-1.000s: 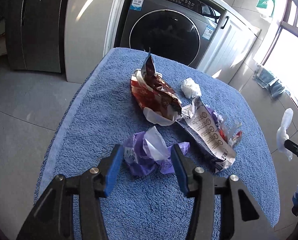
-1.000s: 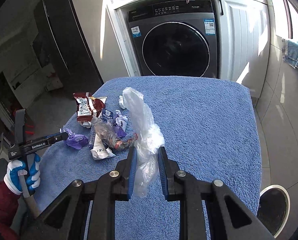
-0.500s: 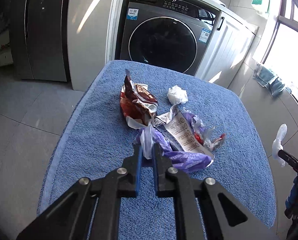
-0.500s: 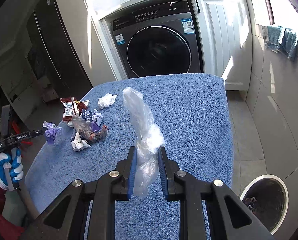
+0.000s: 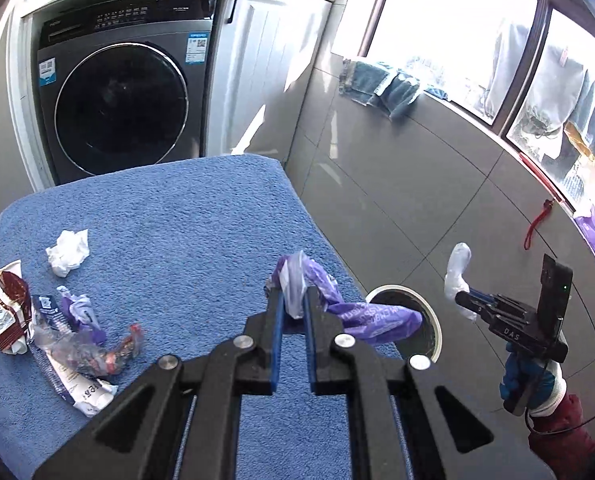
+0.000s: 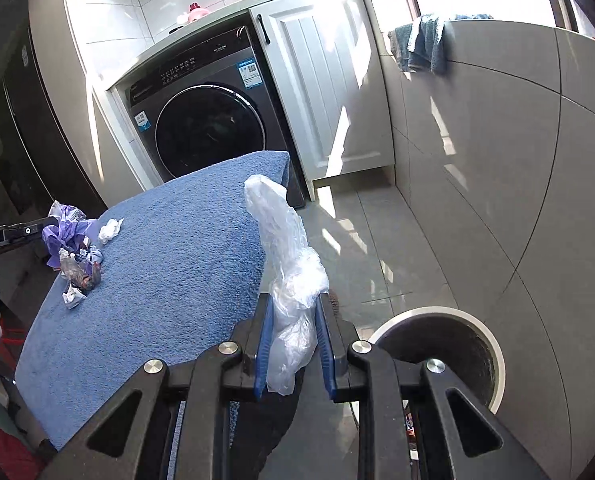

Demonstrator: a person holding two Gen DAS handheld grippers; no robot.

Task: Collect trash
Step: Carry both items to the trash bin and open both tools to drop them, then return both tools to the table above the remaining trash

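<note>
My left gripper [image 5: 294, 307] is closed on a crumpled purple plastic wrapper [image 5: 349, 304]; the blue pads [image 5: 278, 312] leave only a narrow gap, and a pale part of the wrapper is pinched there. The rest of the wrapper hangs to the right of my fingers, and its loose end is in front of the round white-rimmed trash bin [image 5: 425, 320], which stands on the grey tiled floor [image 5: 437, 200] beside the table. My left gripper is above the right edge of the blue terry towel [image 5: 185, 216] that covers the table.

My right gripper [image 6: 294, 336] is closed too, on a clear thin plastic bag [image 6: 289, 272]. The bag is squeezed between the two blue pads [image 6: 263, 344], it stands up above the fingertips and a small part hangs down below them. This gripper is beyond the edge of the towel, over the floor, and the bin is just to the right and lower.

On the towel, far to the left, the other trash lies together: a red and brown snack packet [image 5: 1, 312], a white printed wrapper with transparent crumpled foil on it [image 5: 77, 360], and a small purple and white scrap [image 5: 79, 306] touching them. A crumpled white paper tissue [image 5: 67, 250] lies a little apart, behind this heap.

Behind the table stands a dark grey front-loading washing machine [image 5: 117, 92] and next to it a white cabinet door [image 5: 269, 60]. A blue cloth [image 6: 421, 44] hangs over the low tiled wall under the window.
</note>
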